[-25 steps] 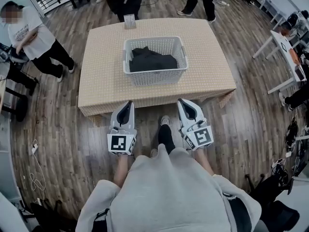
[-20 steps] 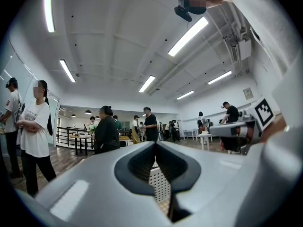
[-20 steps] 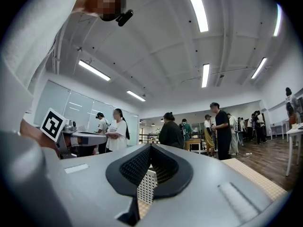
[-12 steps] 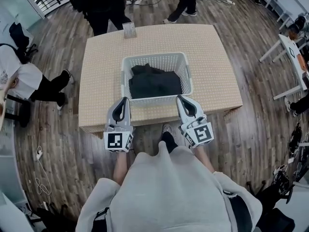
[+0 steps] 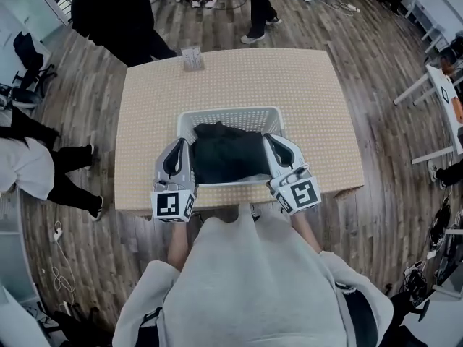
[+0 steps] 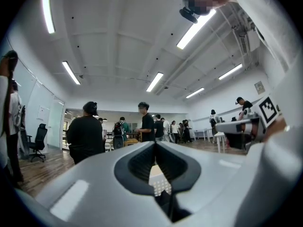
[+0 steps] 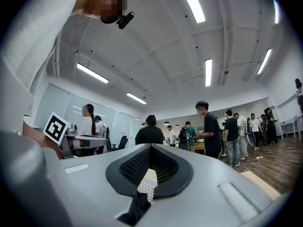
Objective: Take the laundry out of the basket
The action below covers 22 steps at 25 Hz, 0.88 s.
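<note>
the left gripper has its jaws together at the tips with nothing clamped between them. the right gripper is the same, closed and empty. both point about level, side by side, marker cubes toward the person who holds them.

between the two sits the white basket. its left wall lies just under the left gripper and its right wall just under the right one. whether either touches the plastic cannot be told. the dark laundry lies heaped inside the basket, between the grippers and lower than them, with no gripper on it.

the basket stands near the closer edge of the tan bench. ahead of the gripper tips, at the bench's far edge, a small card stands upright. past it a person in black stands close by the far-left corner. more people stand further off on the wood floor. out to the left of the left gripper is a person in a white top.
</note>
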{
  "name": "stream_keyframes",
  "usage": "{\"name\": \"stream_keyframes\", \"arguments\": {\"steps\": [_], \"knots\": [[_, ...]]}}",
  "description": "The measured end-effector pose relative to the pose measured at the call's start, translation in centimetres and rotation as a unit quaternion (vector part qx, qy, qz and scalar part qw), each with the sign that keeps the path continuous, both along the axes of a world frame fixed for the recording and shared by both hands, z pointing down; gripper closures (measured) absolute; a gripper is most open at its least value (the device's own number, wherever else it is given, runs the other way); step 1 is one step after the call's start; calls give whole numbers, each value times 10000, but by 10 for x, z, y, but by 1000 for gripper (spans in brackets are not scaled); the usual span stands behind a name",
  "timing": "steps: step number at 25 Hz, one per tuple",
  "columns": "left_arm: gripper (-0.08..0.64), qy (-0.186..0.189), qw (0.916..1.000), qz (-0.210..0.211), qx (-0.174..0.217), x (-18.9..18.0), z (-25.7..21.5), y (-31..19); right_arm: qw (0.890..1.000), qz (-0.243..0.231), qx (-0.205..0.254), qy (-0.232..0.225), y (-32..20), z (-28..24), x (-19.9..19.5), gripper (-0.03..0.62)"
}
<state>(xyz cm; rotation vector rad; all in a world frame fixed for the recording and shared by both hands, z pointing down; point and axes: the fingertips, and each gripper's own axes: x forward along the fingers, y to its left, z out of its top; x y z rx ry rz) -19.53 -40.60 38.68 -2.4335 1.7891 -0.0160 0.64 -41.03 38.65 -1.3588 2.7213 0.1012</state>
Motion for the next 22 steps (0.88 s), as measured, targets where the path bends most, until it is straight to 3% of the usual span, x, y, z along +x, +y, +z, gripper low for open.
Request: {"name": "stream_keyframes", "arguments": {"steps": [7,17,22], "knots": [[552,8,9999,-57,-130,-14,7,-19,9997,-104,-211,13,-26,12,-18,594],[552,-30,9995,103,-294,-42,10,-29,9989,142,-448,75,-34,18,-36,594],[552,6,9983,99,-566,-47,27,-28,9969,280,-733,113,-33,32,-32,594]]}}
